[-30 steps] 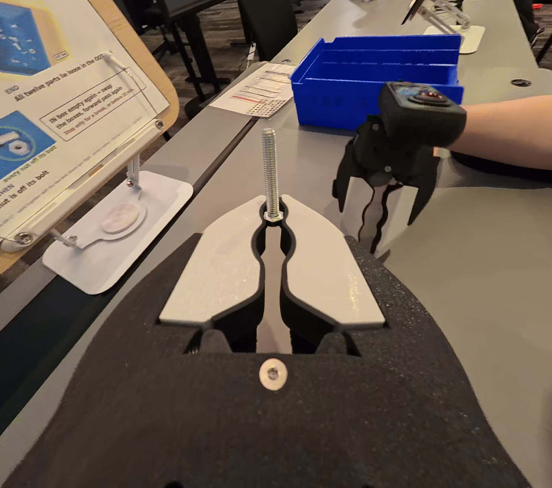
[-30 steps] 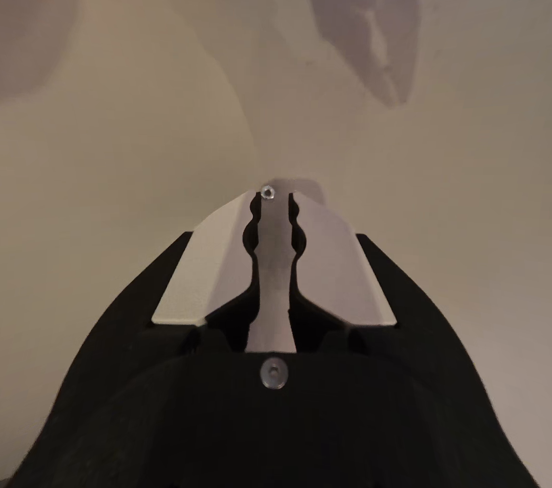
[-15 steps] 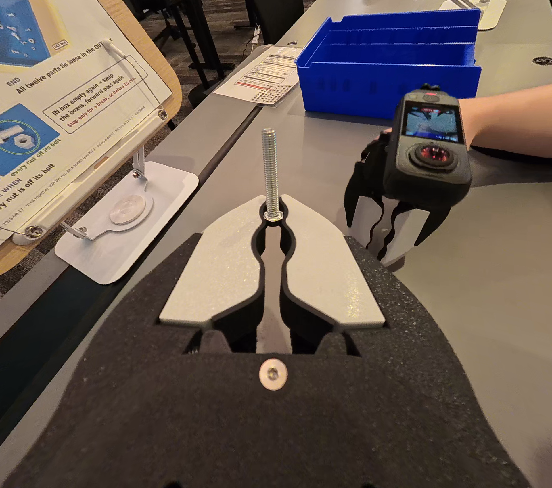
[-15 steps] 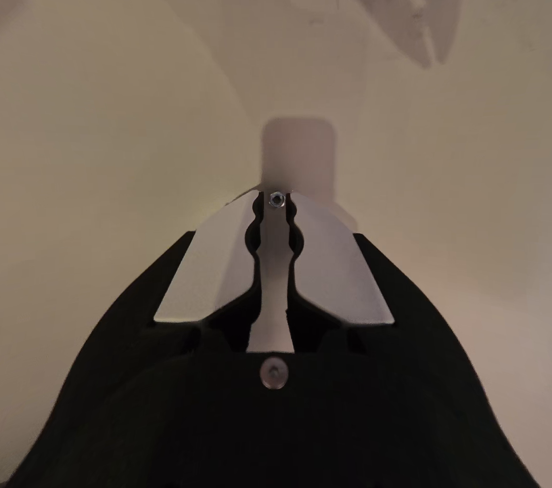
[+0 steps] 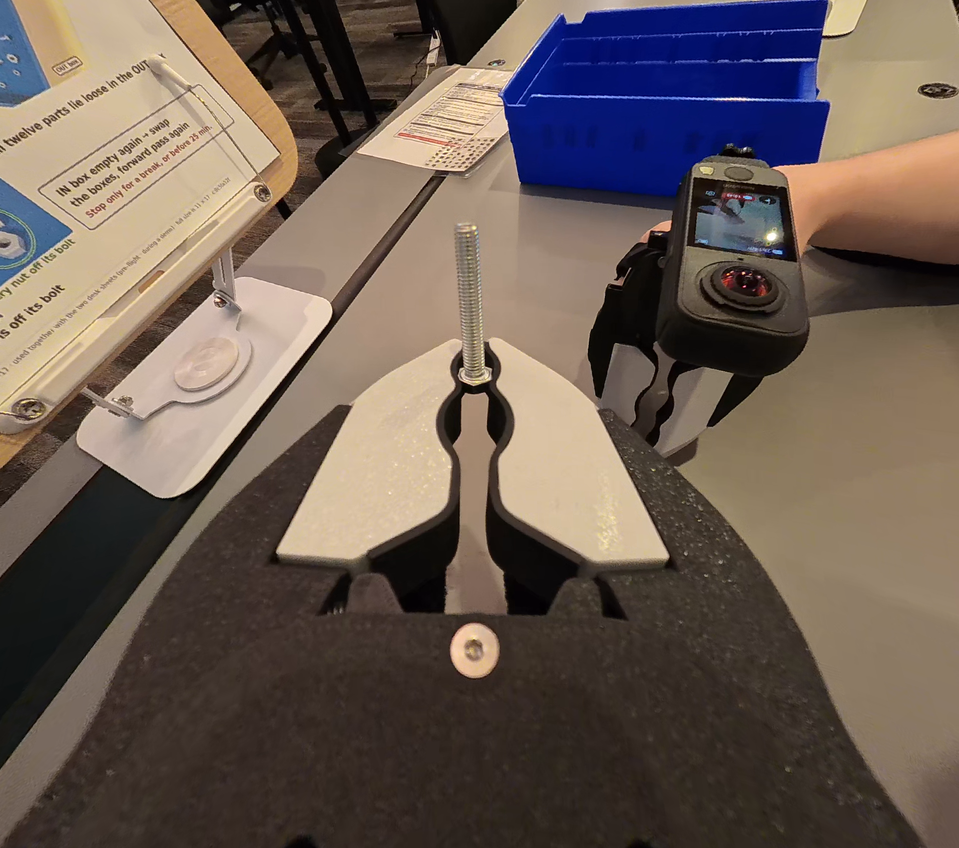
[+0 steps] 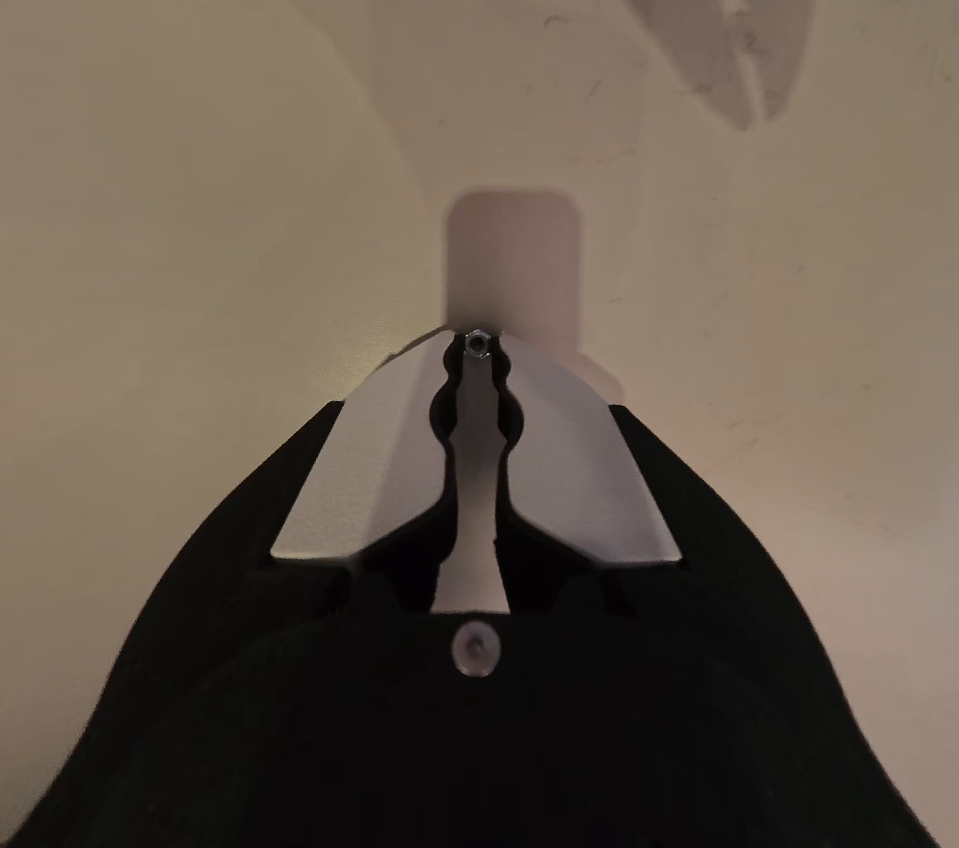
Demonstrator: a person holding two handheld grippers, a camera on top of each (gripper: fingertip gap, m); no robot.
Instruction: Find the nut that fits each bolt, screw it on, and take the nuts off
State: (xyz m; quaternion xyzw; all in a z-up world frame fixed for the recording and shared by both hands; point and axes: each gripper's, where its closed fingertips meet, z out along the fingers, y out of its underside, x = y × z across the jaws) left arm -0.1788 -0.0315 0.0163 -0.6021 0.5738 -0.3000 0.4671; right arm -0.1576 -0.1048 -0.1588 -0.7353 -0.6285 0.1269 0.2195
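Left gripper (image 5: 475, 369) clamped on bolt (image 5: 469, 298) near its hex head, threaded shank upright over grey desk (image 5: 830, 537). Right gripper (image 6: 476, 345) pinching small hex nut (image 6: 476, 346) at fingertips, pointed down at desk, just right of bolt. Blue bin (image 5: 669, 106) beyond; instruction board (image 5: 104, 138) on white stand at left; office chairs behind.
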